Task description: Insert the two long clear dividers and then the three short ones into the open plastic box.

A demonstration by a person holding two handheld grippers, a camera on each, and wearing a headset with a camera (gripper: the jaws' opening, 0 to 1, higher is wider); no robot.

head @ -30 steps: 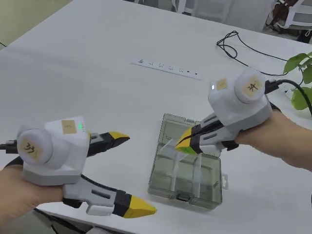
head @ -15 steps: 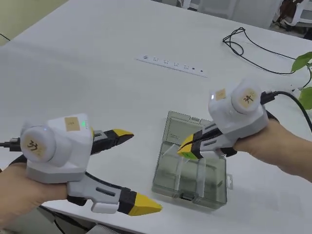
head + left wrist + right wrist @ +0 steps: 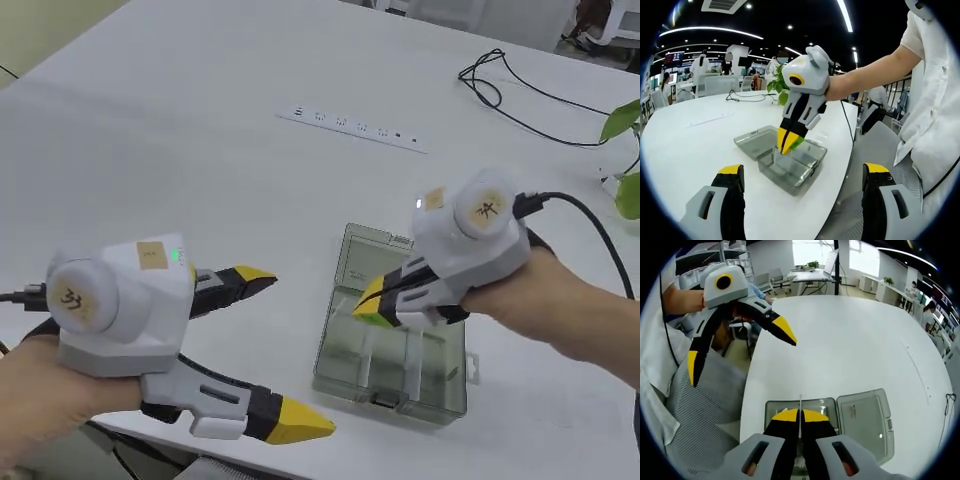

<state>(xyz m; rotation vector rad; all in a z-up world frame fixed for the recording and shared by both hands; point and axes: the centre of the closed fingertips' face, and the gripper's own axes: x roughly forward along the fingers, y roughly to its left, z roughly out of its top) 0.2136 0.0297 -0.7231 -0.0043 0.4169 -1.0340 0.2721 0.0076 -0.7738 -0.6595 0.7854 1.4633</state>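
Two jaws of the right gripper [image 3: 368,305] pinch a clear divider [image 3: 800,405], long or short is hard to tell, edge-down over the open box [image 3: 400,398]. The left gripper [image 3: 292,352] gapes wide, well apart, leaving the box unbraced; a tilted divider could miss its slots and shove it.

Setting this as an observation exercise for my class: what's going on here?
A person works two handheld grippers at a white table. The right gripper is shut on a thin clear divider, held over the open plastic box. The left gripper hangs open and empty, off to one side of the box.
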